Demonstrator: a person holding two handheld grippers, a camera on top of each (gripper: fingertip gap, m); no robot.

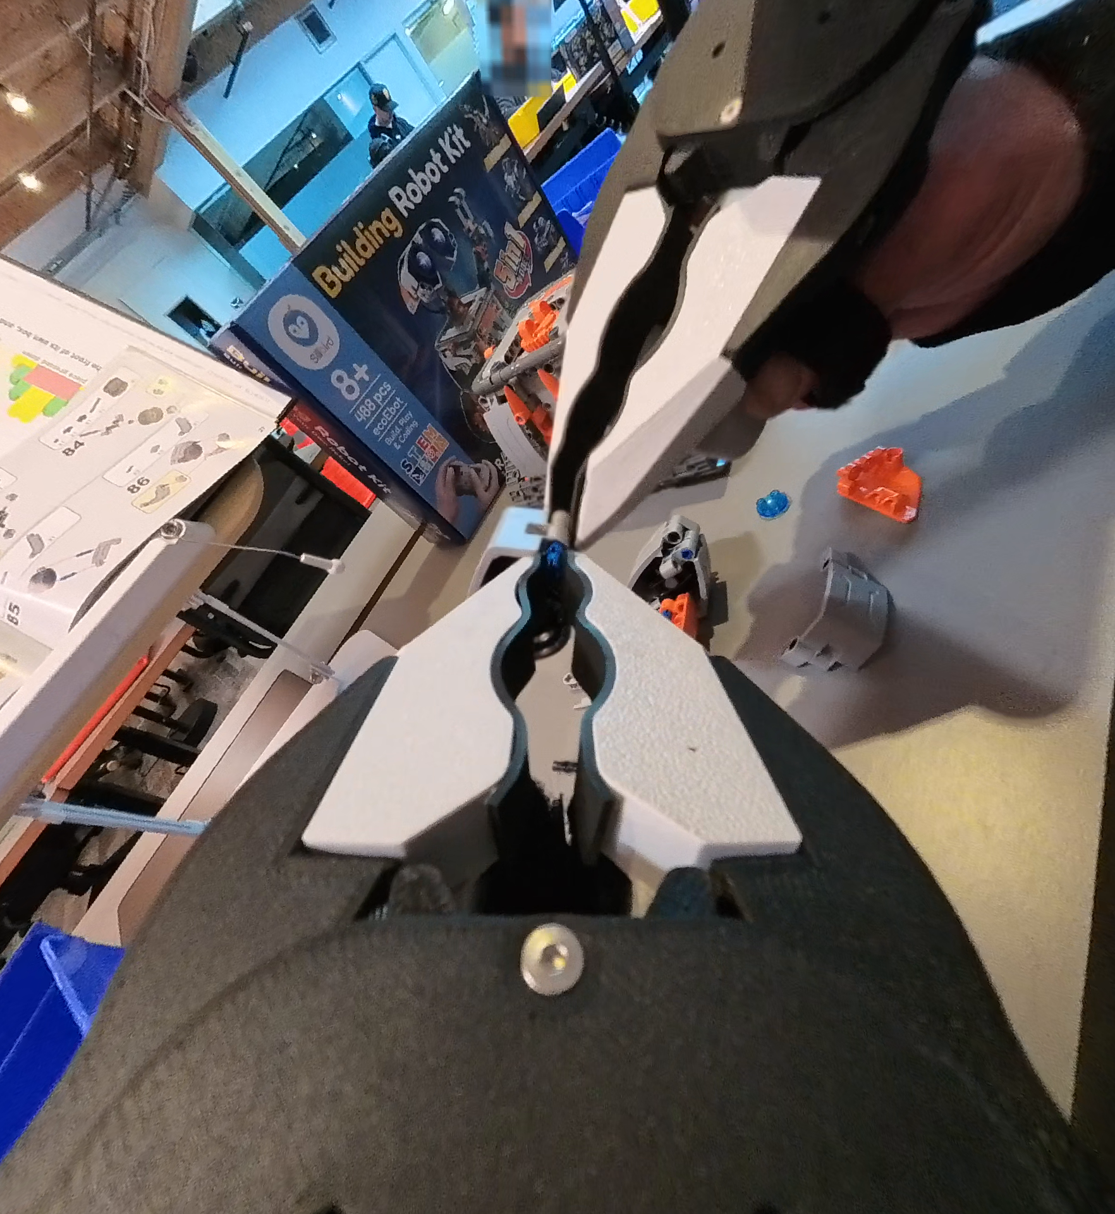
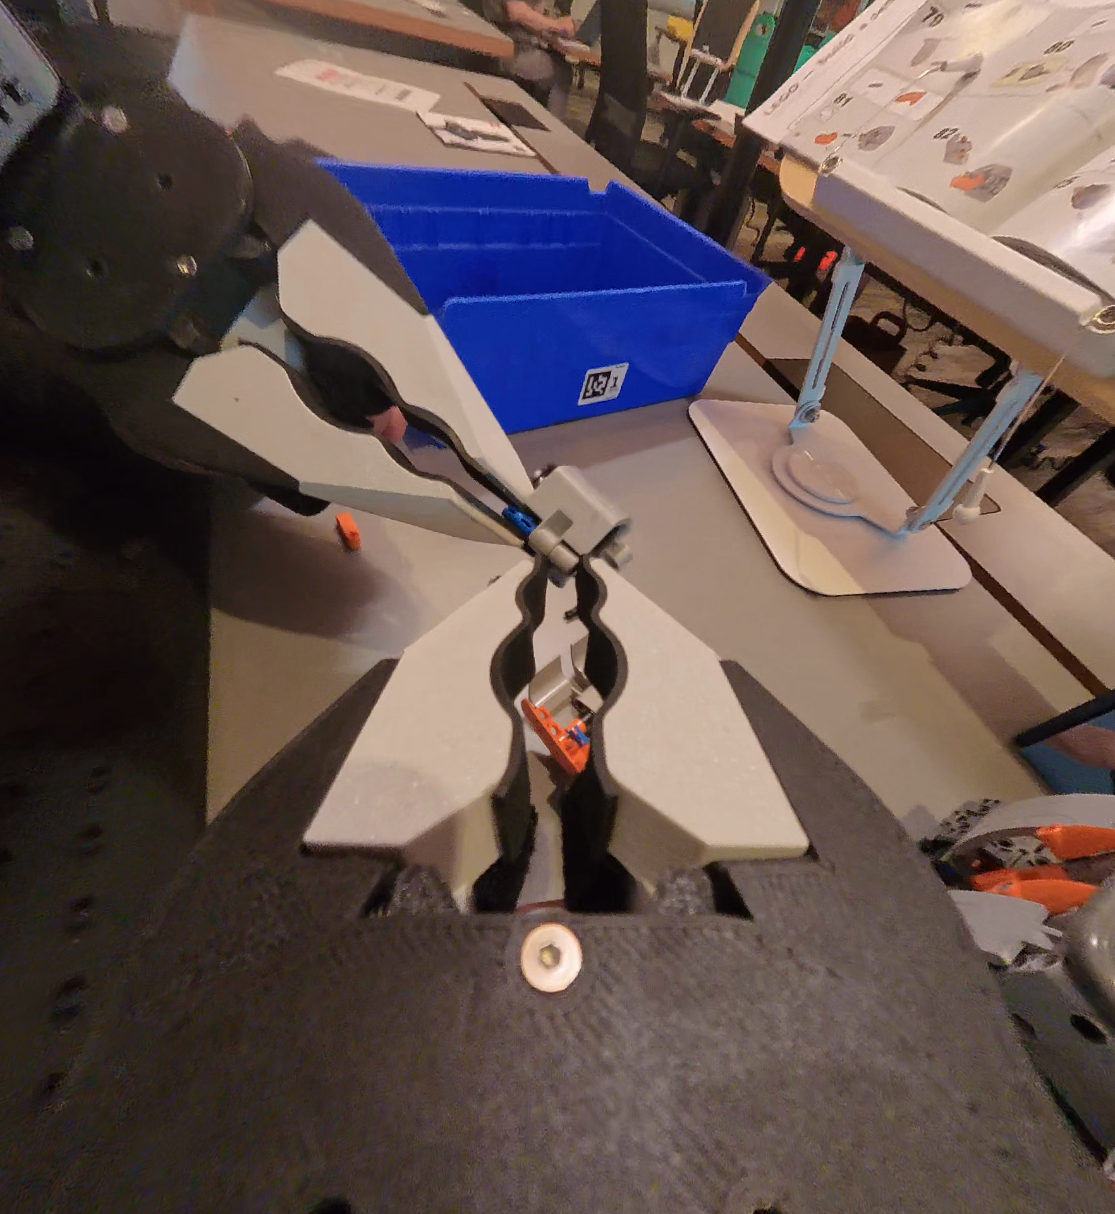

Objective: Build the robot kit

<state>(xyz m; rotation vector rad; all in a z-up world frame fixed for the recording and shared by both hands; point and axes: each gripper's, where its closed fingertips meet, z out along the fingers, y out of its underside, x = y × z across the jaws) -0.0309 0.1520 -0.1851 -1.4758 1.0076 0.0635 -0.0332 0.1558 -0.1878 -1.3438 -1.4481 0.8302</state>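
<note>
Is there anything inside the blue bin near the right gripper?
No. In the right wrist view the blue bin shows only bare walls and dividers, with nothing lying in the visible compartments.

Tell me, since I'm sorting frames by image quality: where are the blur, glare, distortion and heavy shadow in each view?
Left wrist view: the hand at upper right is soft and dark, the booklet glares white, straight edges bow from the wide lens, and grey piece throws a broad shadow. Right wrist view: the left side is murky, the far background blurs, and the blue bin stays fairly sharp.
</note>
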